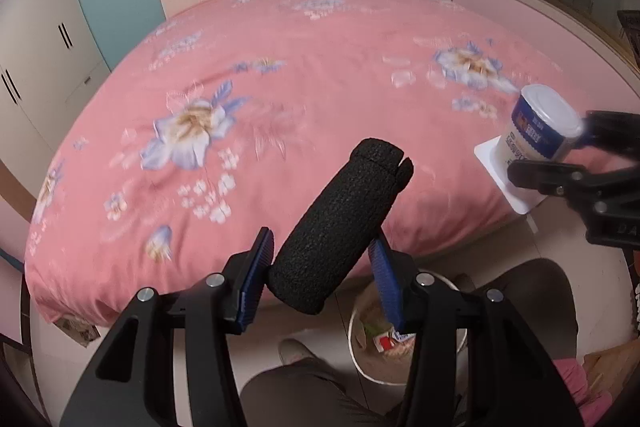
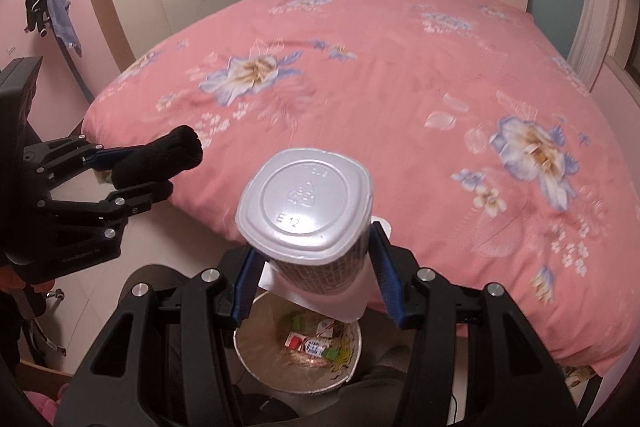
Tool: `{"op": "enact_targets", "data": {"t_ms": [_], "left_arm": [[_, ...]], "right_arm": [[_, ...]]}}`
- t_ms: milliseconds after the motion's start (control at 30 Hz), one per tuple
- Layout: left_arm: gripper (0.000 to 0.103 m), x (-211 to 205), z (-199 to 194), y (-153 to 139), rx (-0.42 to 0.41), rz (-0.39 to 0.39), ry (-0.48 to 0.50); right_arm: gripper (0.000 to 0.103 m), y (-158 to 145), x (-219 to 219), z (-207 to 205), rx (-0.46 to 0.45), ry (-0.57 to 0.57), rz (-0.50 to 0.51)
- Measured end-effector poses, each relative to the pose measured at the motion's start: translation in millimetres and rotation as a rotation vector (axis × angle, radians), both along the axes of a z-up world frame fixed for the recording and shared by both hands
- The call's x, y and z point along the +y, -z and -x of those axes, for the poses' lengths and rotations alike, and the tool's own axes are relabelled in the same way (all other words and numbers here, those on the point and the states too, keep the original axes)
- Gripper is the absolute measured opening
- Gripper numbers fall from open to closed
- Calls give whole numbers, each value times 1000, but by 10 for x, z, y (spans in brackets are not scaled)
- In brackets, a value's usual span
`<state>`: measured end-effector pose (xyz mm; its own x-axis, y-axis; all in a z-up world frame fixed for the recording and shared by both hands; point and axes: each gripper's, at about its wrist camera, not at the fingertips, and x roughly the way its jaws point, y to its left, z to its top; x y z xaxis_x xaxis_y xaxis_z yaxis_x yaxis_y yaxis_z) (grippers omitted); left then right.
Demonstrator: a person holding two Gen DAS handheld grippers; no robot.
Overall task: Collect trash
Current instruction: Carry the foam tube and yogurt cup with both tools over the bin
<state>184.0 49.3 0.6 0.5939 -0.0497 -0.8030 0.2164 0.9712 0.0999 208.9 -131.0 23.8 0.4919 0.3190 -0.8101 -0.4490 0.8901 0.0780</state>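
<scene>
A black foam roll (image 1: 340,227) is gripped by the left claw (image 1: 320,279), a yoghurt cup (image 2: 308,219) by the right claw (image 2: 316,291); both are held above the bin (image 2: 256,355) at 6 o'clock, undropped

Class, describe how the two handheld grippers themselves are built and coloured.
Both the left gripper and right gripper have matte black linkage frames joined by round silver bolts, each ending in two ribbed blue finger pads. Faint lettering marks the bodies.

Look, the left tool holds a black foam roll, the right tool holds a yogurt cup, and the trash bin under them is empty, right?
Not quite. The trash bin is not empty: the right wrist view shows wrappers inside it. The rest holds: the left tool grips the black foam roll, and the right tool grips the yogurt cup.
</scene>
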Motion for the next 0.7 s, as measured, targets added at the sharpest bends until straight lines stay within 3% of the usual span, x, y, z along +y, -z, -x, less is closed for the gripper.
{"op": "enact_targets", "data": {"t_ms": [700], "left_arm": [[51, -108, 102, 1153, 227, 26, 1]], "right_arm": [[52, 1183, 112, 172, 236, -19, 33]]}}
